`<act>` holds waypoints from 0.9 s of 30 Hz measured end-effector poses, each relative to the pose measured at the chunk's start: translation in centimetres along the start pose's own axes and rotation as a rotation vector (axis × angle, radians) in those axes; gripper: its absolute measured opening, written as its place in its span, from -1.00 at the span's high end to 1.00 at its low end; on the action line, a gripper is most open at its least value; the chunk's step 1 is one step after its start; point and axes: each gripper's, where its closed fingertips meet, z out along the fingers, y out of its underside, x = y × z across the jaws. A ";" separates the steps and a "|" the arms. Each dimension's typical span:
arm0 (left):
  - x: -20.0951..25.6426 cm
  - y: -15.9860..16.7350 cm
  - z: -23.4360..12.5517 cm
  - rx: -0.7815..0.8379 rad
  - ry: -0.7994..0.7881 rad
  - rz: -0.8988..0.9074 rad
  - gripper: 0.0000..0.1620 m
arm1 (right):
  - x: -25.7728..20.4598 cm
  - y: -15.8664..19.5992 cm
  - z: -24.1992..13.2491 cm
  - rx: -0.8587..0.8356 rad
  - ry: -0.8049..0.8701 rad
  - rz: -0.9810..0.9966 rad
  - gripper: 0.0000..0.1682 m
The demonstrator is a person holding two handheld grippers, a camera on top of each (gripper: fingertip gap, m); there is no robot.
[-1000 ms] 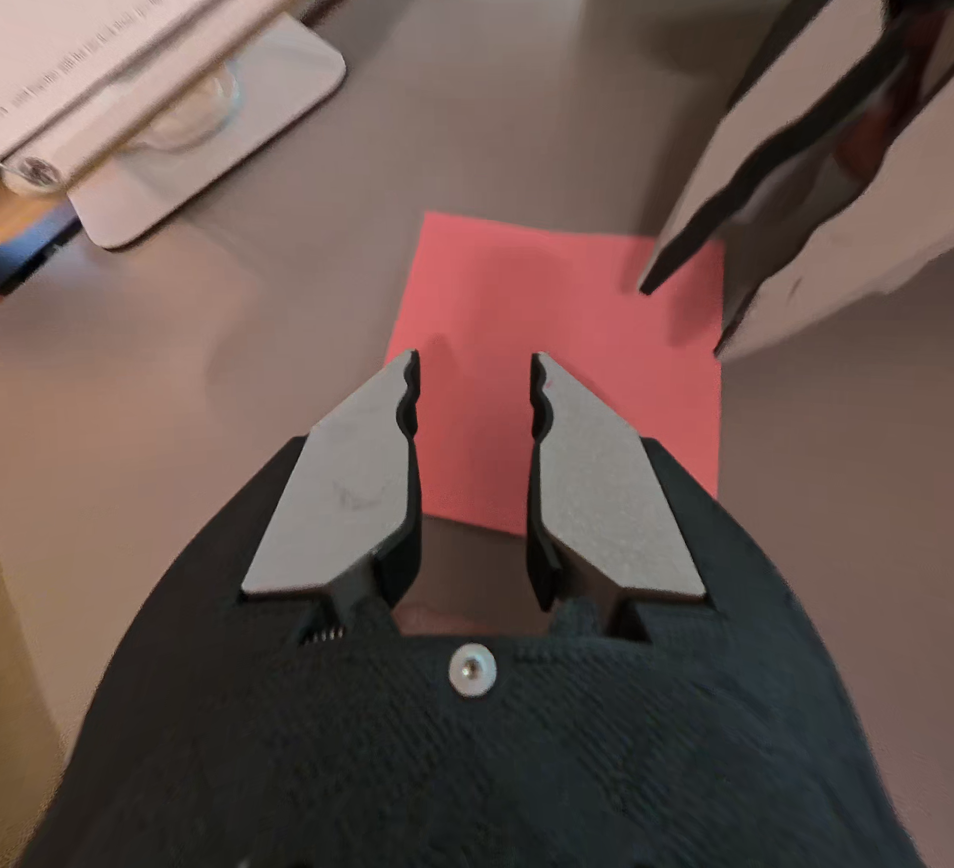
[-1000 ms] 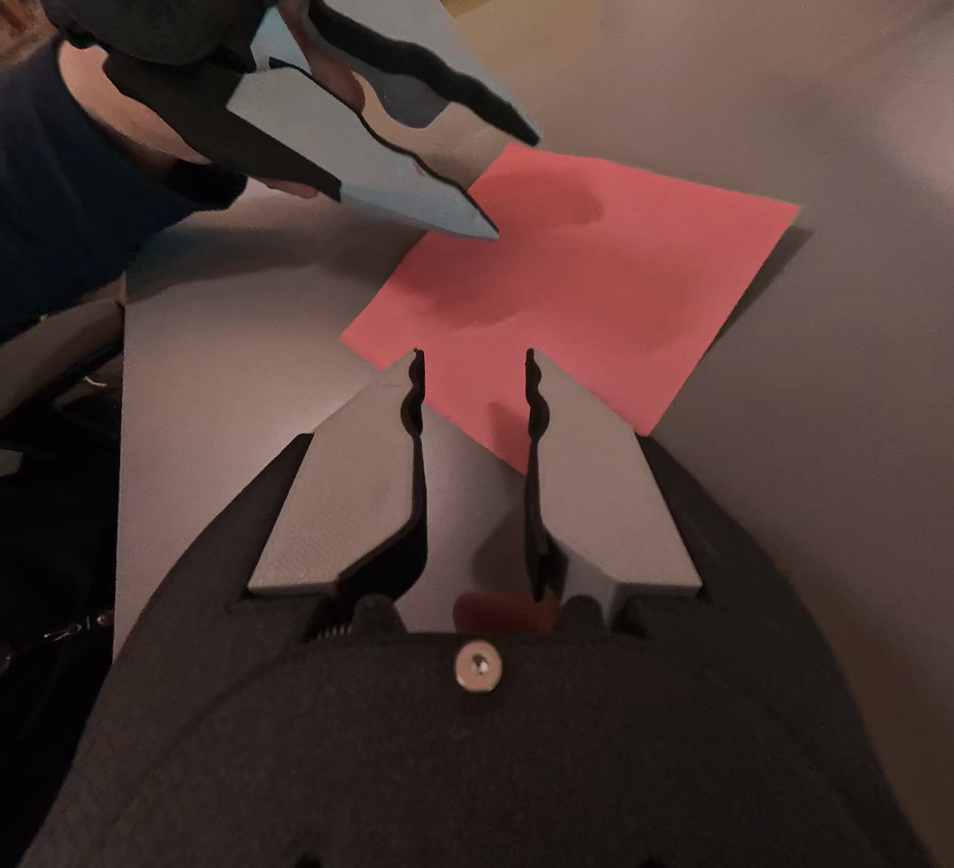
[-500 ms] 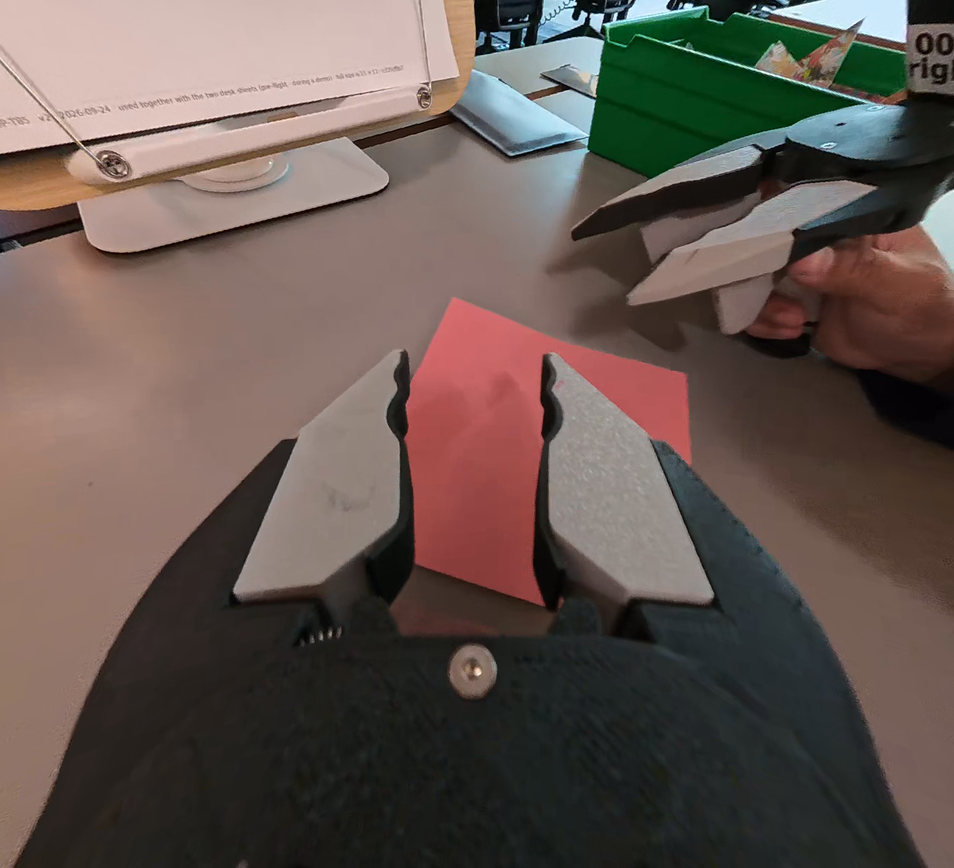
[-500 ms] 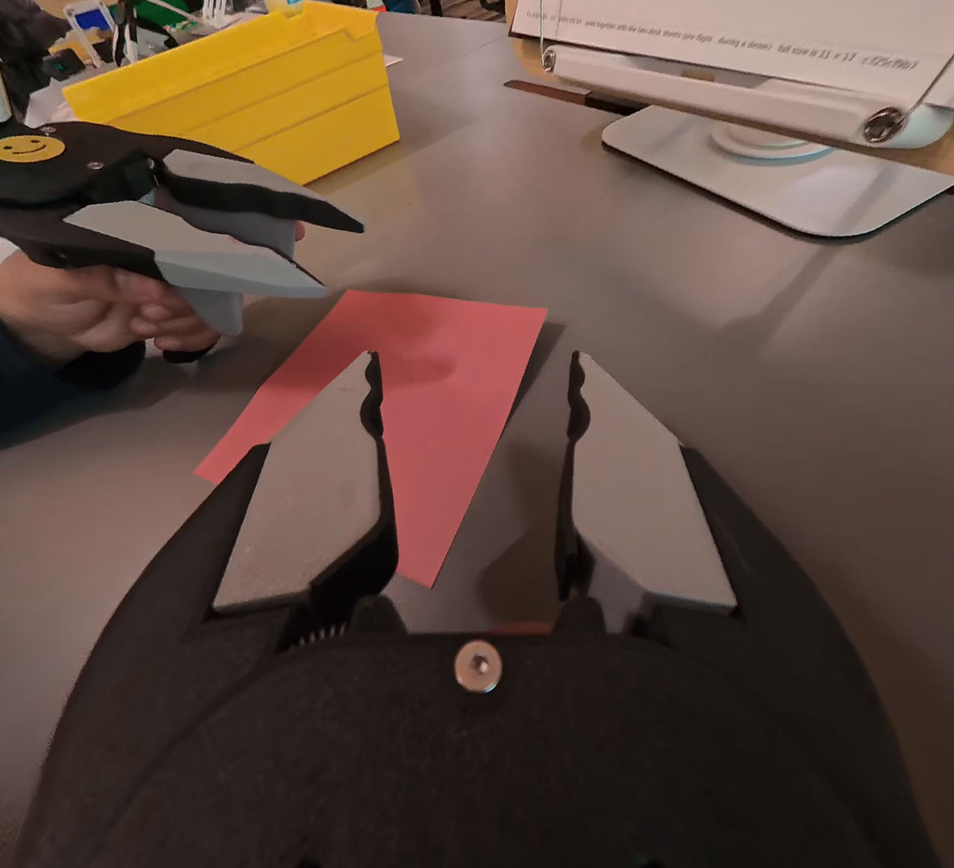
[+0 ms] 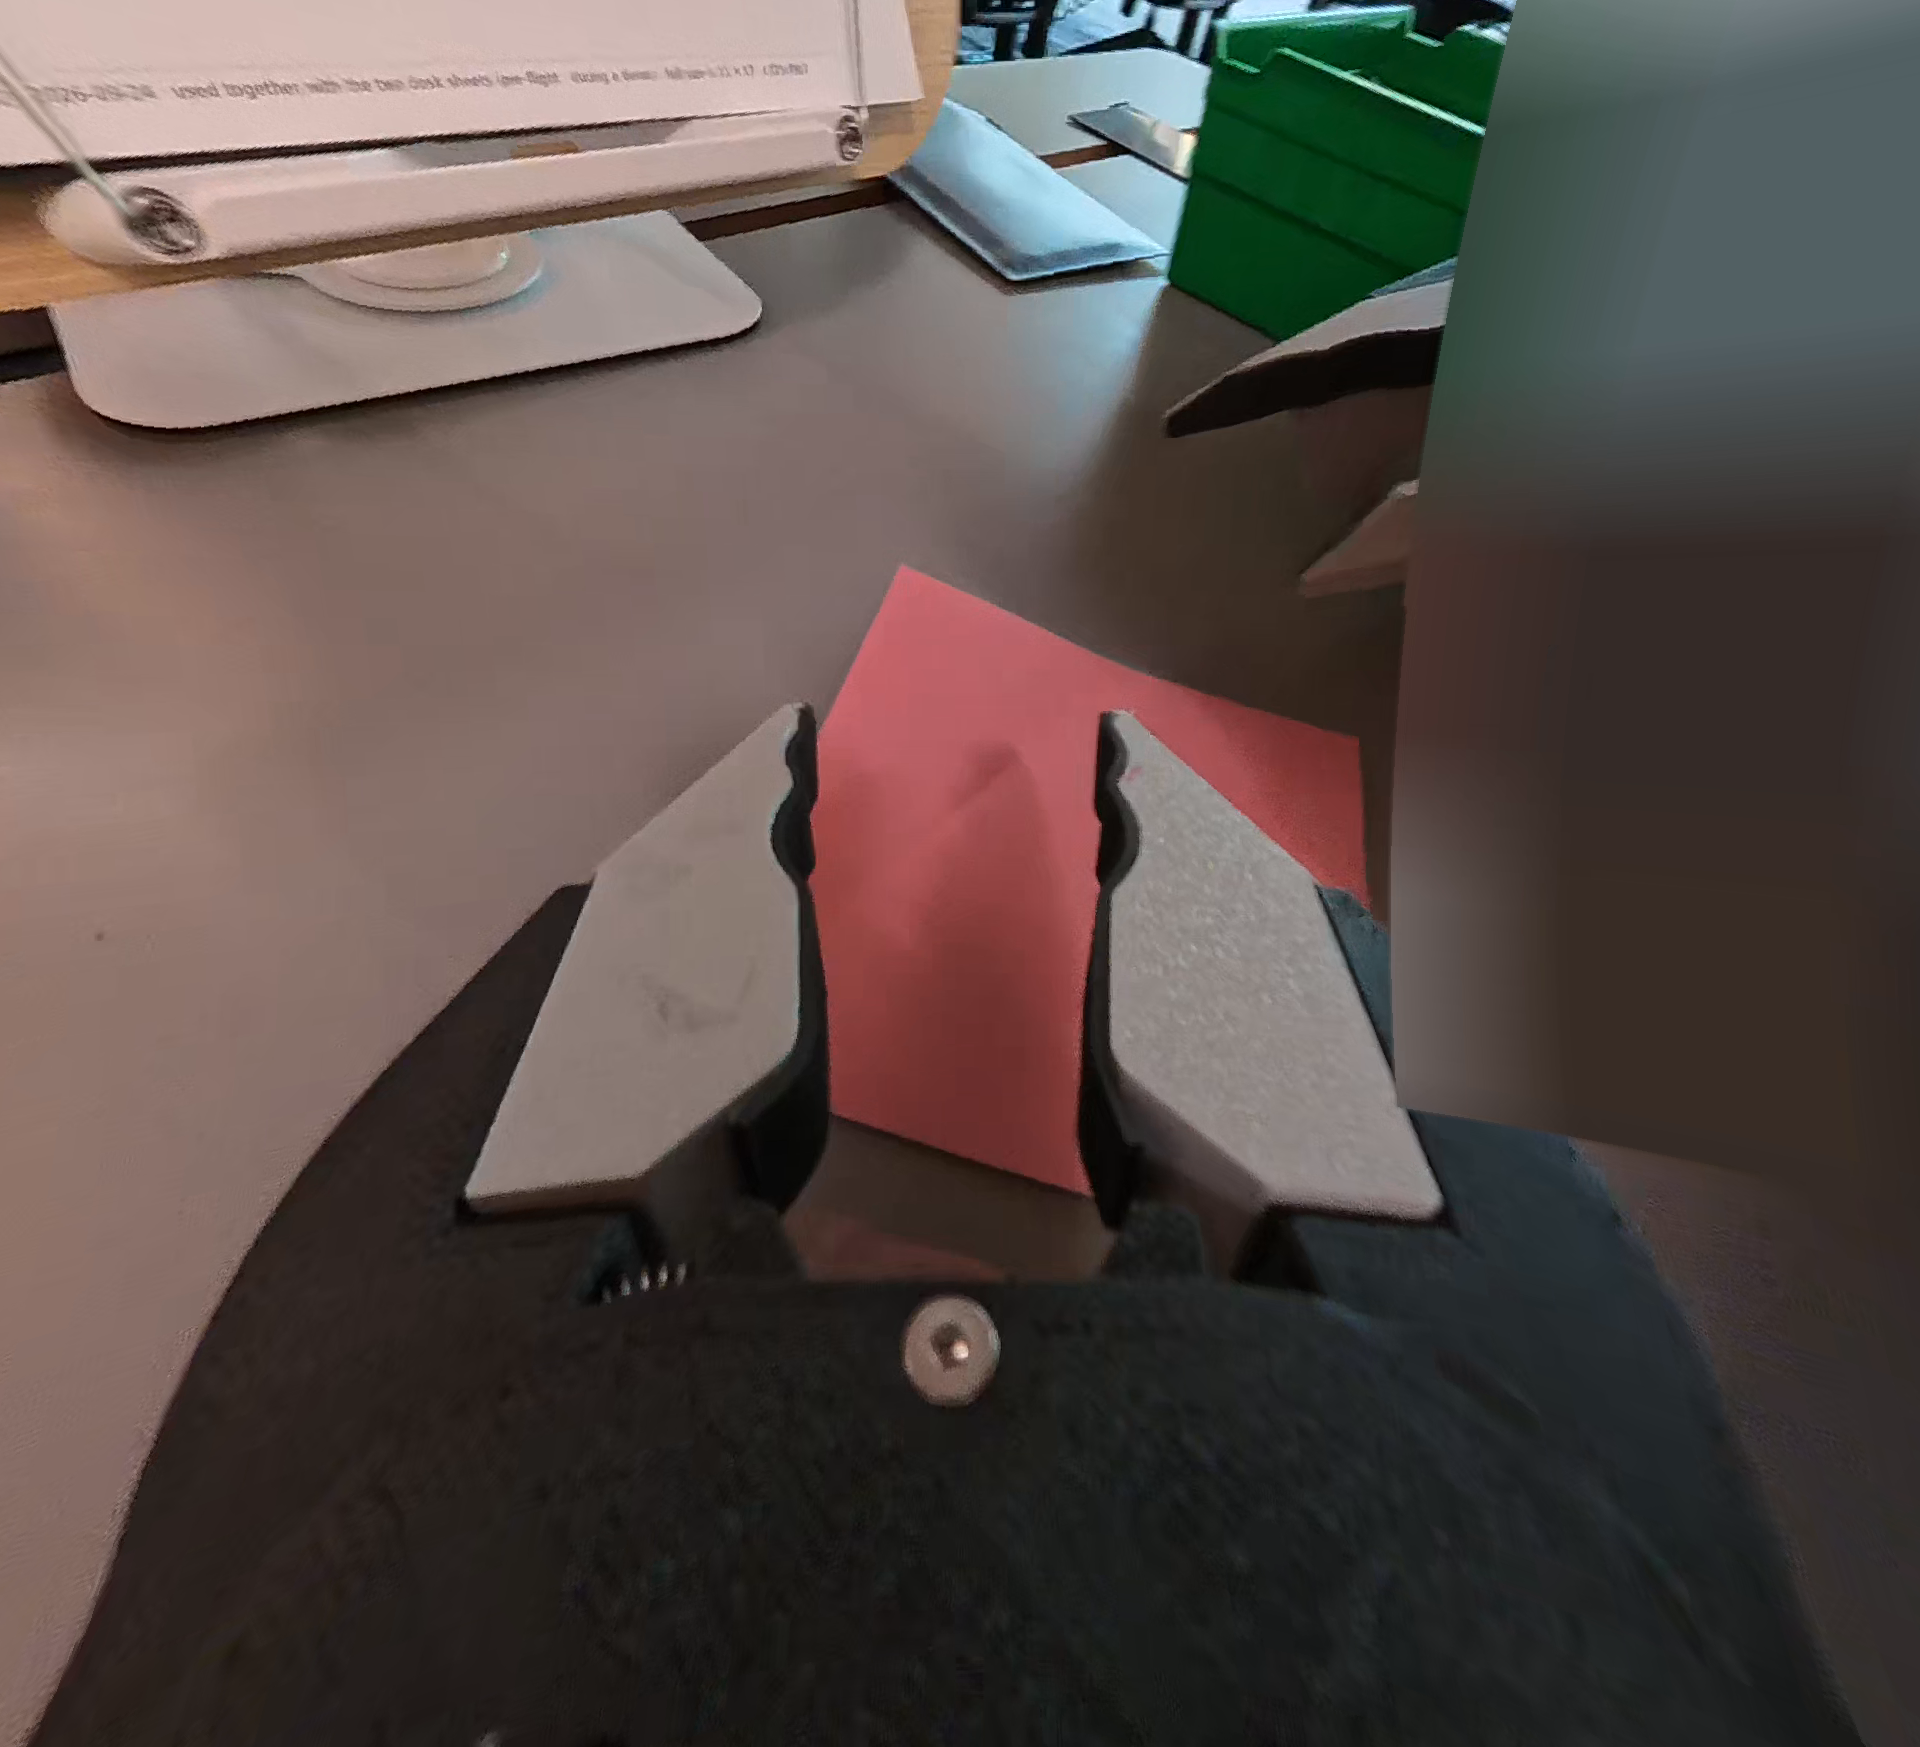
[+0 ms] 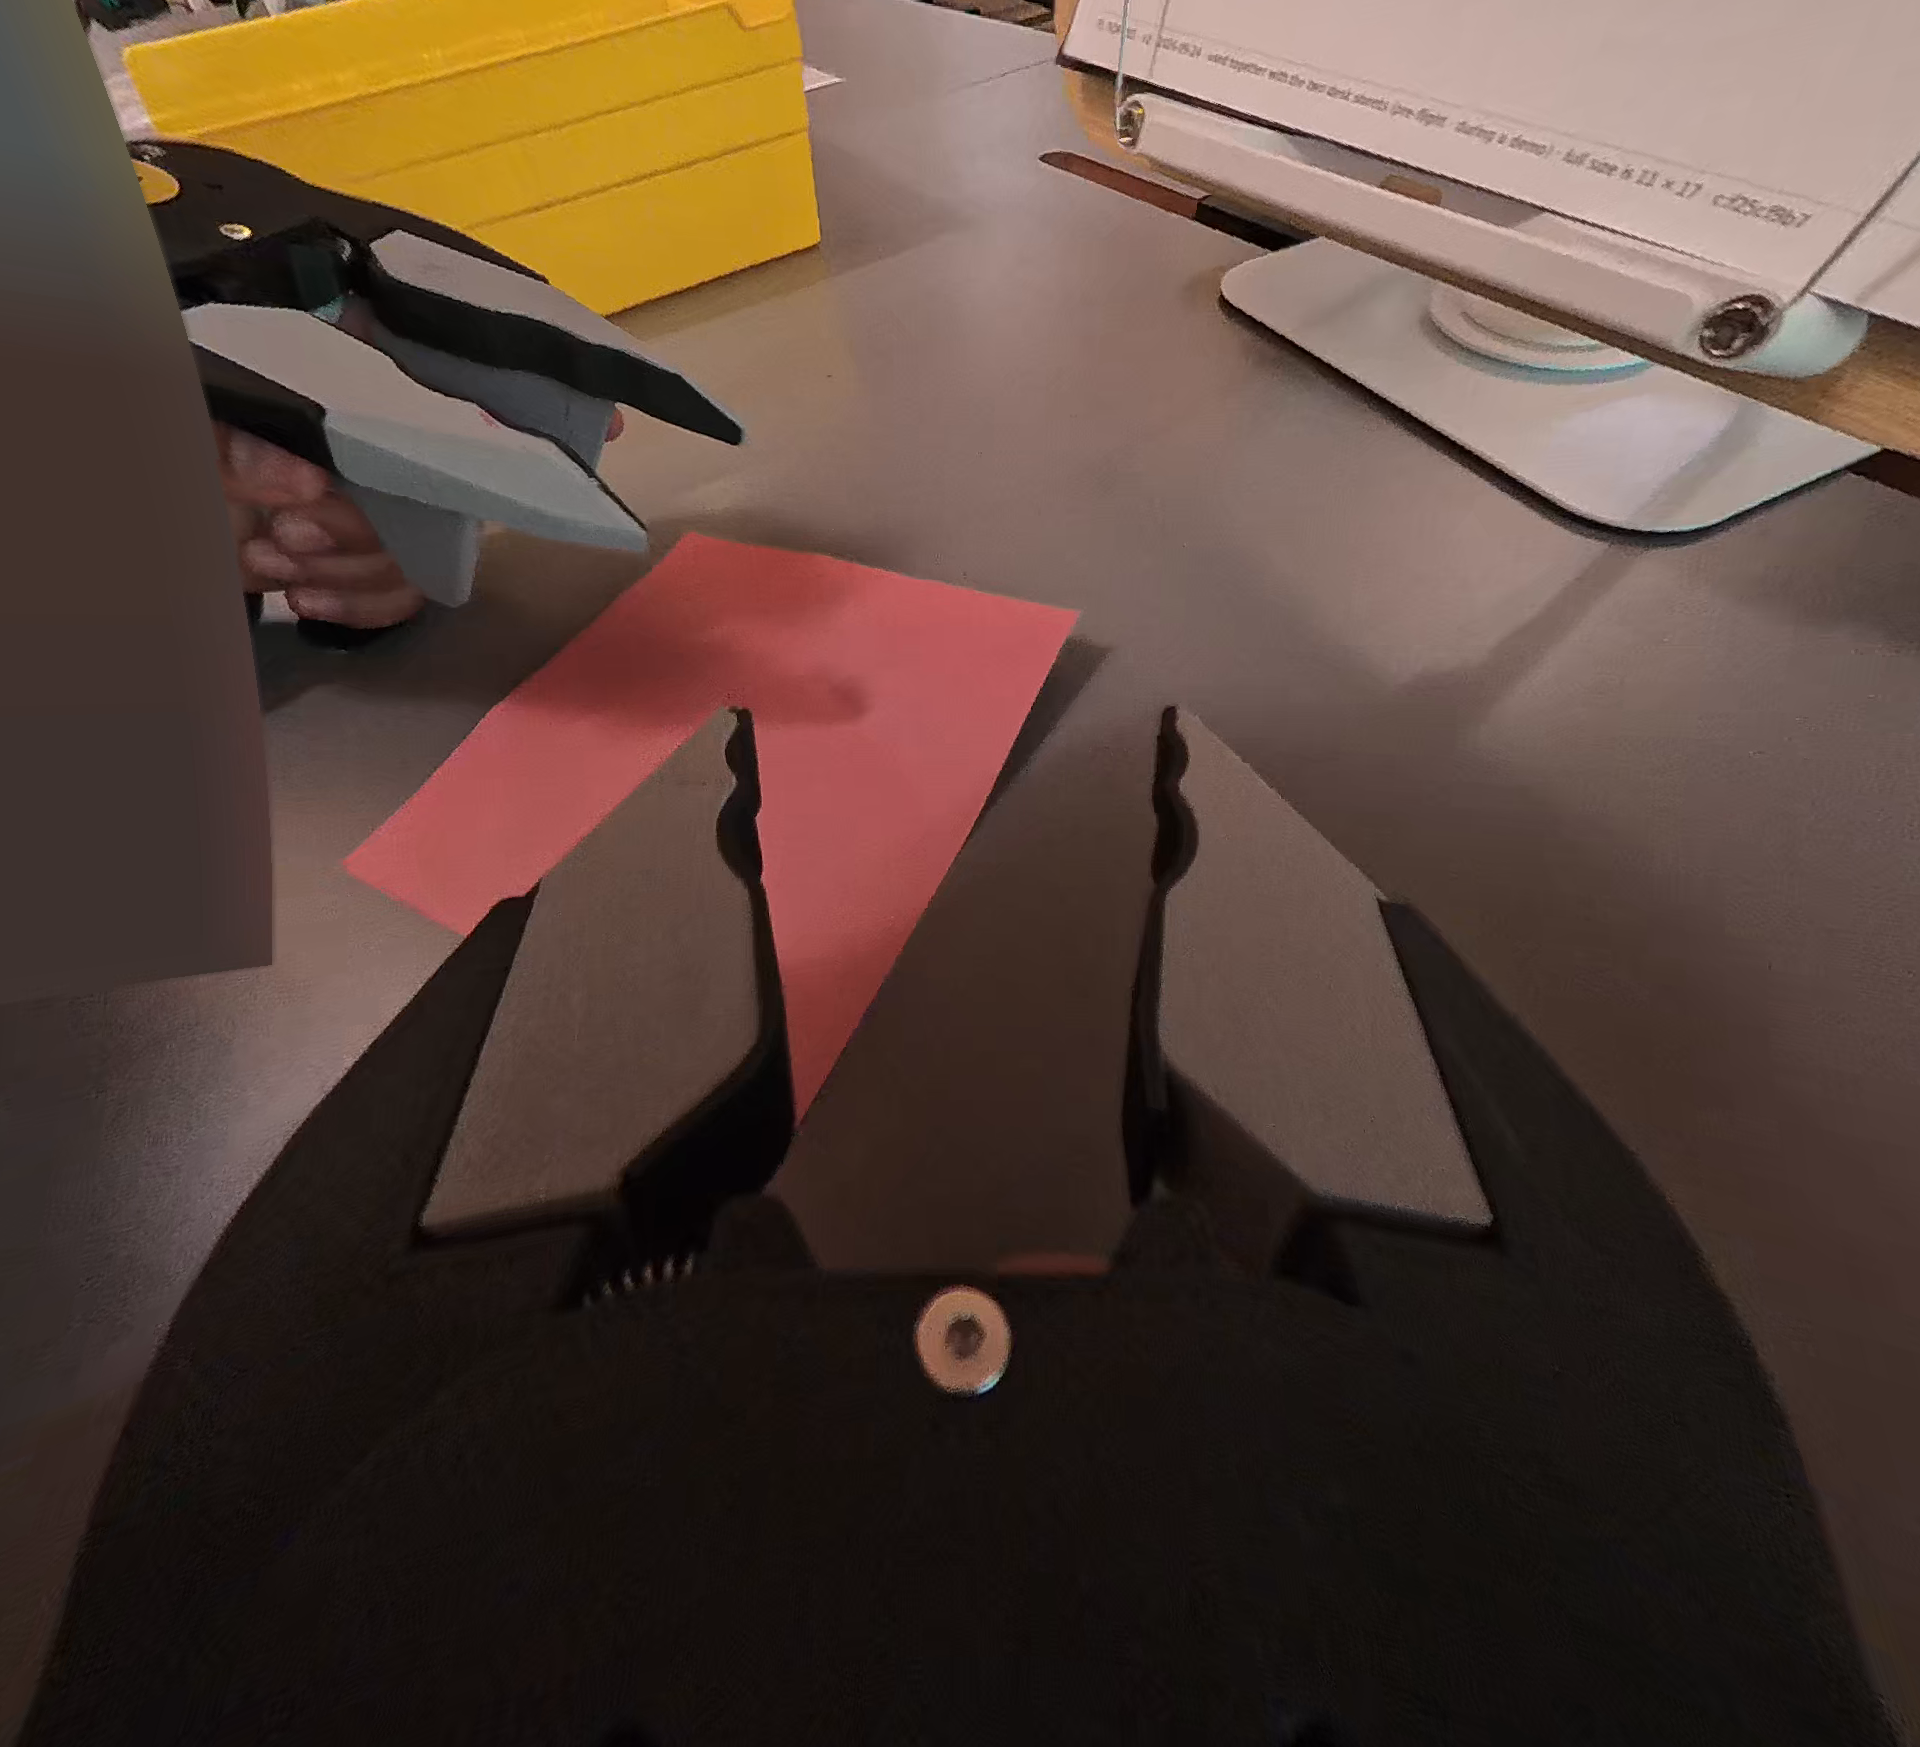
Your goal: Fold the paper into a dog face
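Left wrist view: my left gripper [image 5: 956,731] is hovering low over the red paper [image 5: 935,949], its fingers [image 5: 665,991] spread and gripping nothing. The paper is lying flat and unfolded on the grey surface [image 5: 416,679], in front of the white document stand [image 5: 416,326] and between a green bin [image 5: 1340,170] and a yellow bin [image 6: 540,139].

In the right wrist view, my right gripper [image 6: 956,731] is hanging near the sheet's near corner, fingers [image 6: 1278,1022] spread wide and empty; one finger is overlapping the paper in the picture, though I cannot tell whether it is touching.

I am judging the task to be at its very start: no crease is showing, so the first fold is yet to be made. The next move is calling for one set of fingers to pin the sheet while the other slips under a corner, a delicate lift, since thin paper lying flat offers no edge to pinch and may slide.
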 end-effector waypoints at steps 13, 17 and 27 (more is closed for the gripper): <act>1.0 1.9 0.7 -0.139 0.118 -0.061 0.27 | 0.4 0.5 0.4 -0.038 -0.013 0.042 0.17; 1.3 2.2 0.7 -0.152 0.096 0.000 0.27 | 0.1 0.7 0.7 -0.058 -0.010 0.016 0.18; 3.1 4.1 0.9 -0.269 0.116 0.057 0.32 | -0.2 0.9 0.9 -0.079 0.023 -0.053 0.19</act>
